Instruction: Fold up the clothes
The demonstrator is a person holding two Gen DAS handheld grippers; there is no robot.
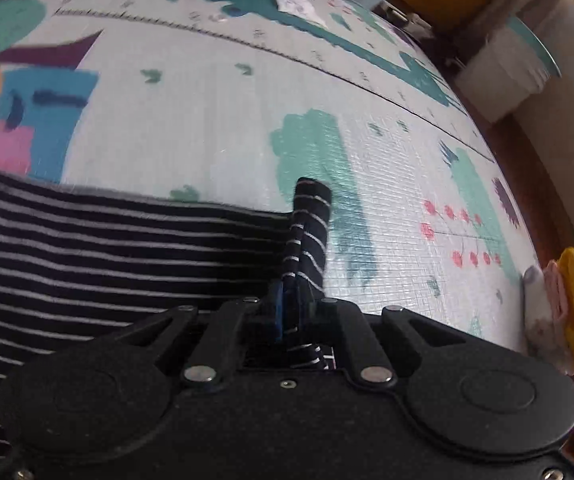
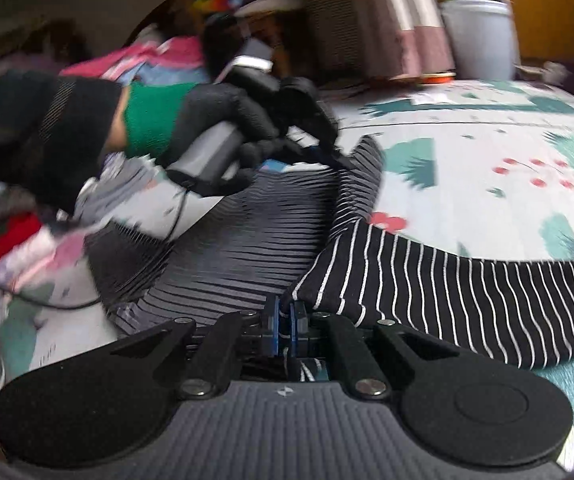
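One striped garment (image 2: pixel 467 296), black with thin white lines, lies on a patterned play mat (image 1: pixel 207 120); both grippers have hold of it. Left gripper (image 1: pixel 293 300): jaws closed tight on a narrow fold of the striped cloth, which stands up between the blue pads and pokes out past them; the rest of the garment spreads flat to the left in the left wrist view. Right gripper (image 2: pixel 287 316): jaws likewise closed on a pinch of the same cloth, a raised corner fold at the pads, with the fabric running off to the right and ahead. In the right wrist view the left gripper (image 2: pixel 329 146) shows again, held by one hand in a black glove (image 2: pixel 223 116) with a green cuff, its tip at the far edge of the garment. Count: two grippers, one garment, one gloved hand seen. One white pot (image 2: pixel 481 36) with a plant stands beyond the mat. A heap of mixed coloured clothes (image 2: pixel 19 248) lies at the left, blurred; number cannot be told.
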